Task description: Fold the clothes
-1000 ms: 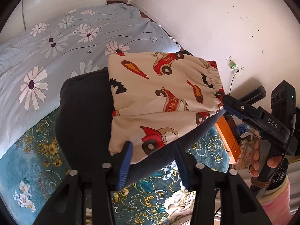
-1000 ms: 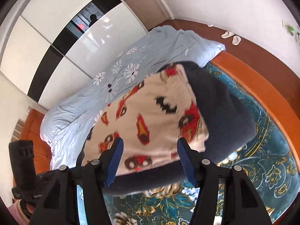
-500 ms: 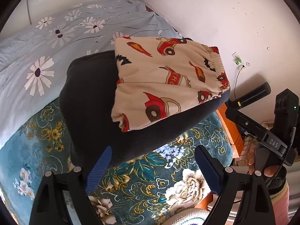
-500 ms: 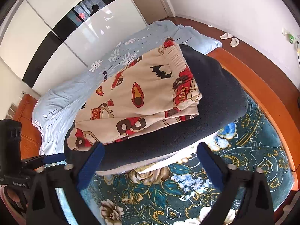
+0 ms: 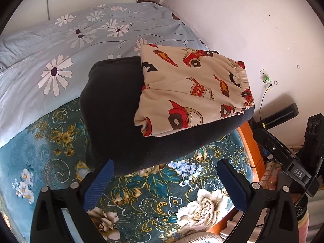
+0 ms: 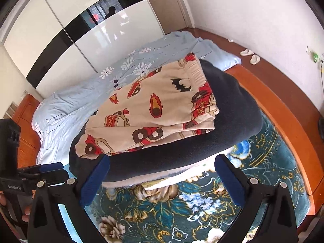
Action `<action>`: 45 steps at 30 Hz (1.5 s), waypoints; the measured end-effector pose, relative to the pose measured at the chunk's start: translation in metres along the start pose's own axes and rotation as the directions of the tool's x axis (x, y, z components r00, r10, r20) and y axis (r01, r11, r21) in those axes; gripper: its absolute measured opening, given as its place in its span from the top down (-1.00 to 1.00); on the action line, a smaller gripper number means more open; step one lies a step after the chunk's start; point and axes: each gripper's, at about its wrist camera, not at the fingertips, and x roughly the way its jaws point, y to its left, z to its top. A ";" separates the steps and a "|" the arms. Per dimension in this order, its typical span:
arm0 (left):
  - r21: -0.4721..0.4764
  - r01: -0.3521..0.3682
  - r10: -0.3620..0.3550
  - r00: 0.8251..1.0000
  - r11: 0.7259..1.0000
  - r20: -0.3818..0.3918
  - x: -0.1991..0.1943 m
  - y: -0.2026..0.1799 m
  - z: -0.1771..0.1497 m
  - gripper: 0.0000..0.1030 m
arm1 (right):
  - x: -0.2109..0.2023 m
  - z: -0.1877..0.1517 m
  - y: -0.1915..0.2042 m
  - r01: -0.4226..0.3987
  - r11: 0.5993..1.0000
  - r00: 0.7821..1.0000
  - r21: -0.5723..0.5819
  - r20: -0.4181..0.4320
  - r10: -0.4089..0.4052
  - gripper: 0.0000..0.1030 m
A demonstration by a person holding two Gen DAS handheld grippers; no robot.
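Observation:
A folded cream garment with red car prints (image 5: 188,93) (image 6: 149,113) lies on top of a folded dark navy garment (image 5: 113,109) (image 6: 226,121), stacked on the teal floral bedspread (image 5: 151,190) (image 6: 202,208). A pale layer shows under the navy edge in the right wrist view. My left gripper (image 5: 165,184) stands open just short of the stack's near edge, nothing between its blue pads. My right gripper (image 6: 162,179) is open too, close to the stack's other side, holding nothing. Each gripper shows at the edge of the other's view.
A light blue daisy-print duvet (image 5: 66,46) (image 6: 81,109) lies bunched behind the stack. An orange wooden bed frame (image 6: 283,121) borders the bed. White wall with a socket (image 5: 265,78), slippers (image 6: 251,55) on the floor, and a glossy wardrobe (image 6: 97,32) stand beyond.
Both grippers were shut on the stack's near edges, then let go, opened wide and drew back. The stack now rests flat on the bedspread.

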 end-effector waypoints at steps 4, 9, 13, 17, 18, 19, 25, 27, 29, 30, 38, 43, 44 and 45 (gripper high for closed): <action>0.017 0.014 -0.013 1.000 1.000 -0.023 0.003 -0.003 -0.001 -1.00 | -0.001 -0.001 0.002 0.017 1.000 1.000 -0.025 0.022 -0.016 -1.00; 0.022 -0.004 0.003 1.000 1.000 0.012 0.002 -0.004 -0.002 -1.00 | 0.000 -0.002 0.004 0.032 0.998 0.999 -0.053 0.031 -0.030 -1.00; 0.038 -0.030 0.028 0.999 0.999 0.040 0.004 -0.004 0.001 -1.00 | 0.008 -0.001 0.003 0.033 0.998 0.999 -0.054 0.016 -0.032 -1.00; 0.054 -0.058 0.056 0.998 0.997 0.042 0.010 -0.004 0.002 -1.00 | 0.018 -0.001 0.001 0.035 0.998 0.999 -0.054 -0.007 -0.035 -1.00; 0.058 -0.064 0.061 0.997 0.996 0.043 0.011 -0.004 0.003 -1.00 | 0.020 -0.001 0.002 0.035 0.998 0.999 -0.055 -0.013 -0.036 -1.00; 0.062 -0.068 0.065 0.997 0.996 0.044 0.013 -0.004 0.003 -1.00 | 0.023 -0.001 0.002 0.035 0.998 0.999 -0.056 -0.019 -0.036 -1.00; 0.075 -0.096 0.094 0.995 0.993 0.030 0.024 -0.002 0.003 -1.00 | 0.035 -0.001 0.002 0.032 0.998 0.999 -0.051 -0.038 -0.034 -1.00; 0.075 -0.107 0.106 0.994 0.991 0.023 0.027 -0.002 0.004 -1.00 | 0.038 -0.001 0.001 0.027 0.999 0.999 -0.044 -0.039 -0.029 -1.00; 0.074 -0.116 0.115 0.993 0.990 0.026 0.029 -0.002 0.003 -1.00 | 0.040 -0.002 0.001 0.022 0.999 0.999 -0.042 -0.043 -0.024 -1.00; 0.074 -0.121 0.119 0.992 0.990 0.028 0.030 -0.003 0.003 -1.00 | 0.042 -0.003 0.000 0.024 0.999 0.998 -0.044 -0.048 -0.026 -1.00; 0.105 -0.161 0.158 0.987 0.981 0.033 0.034 -0.002 -0.002 -1.00 | 0.055 -0.009 -0.004 0.026 0.999 0.996 -0.023 -0.083 -0.028 -1.00; 0.105 -0.169 0.168 0.986 0.980 0.025 0.038 0.000 -0.003 -1.00 | 0.061 -0.010 -0.001 0.017 0.999 0.995 -0.028 -0.098 -0.019 -1.00; 0.106 -0.171 0.170 0.985 0.979 0.025 0.038 0.000 -0.003 -1.00 | 0.062 -0.011 0.000 0.015 0.999 0.995 -0.031 -0.101 -0.018 -1.00; 0.107 -0.171 0.169 0.985 0.979 0.026 0.038 0.000 -0.003 -1.00 | 0.063 -0.010 0.001 0.015 0.999 0.994 -0.035 -0.103 -0.018 -1.00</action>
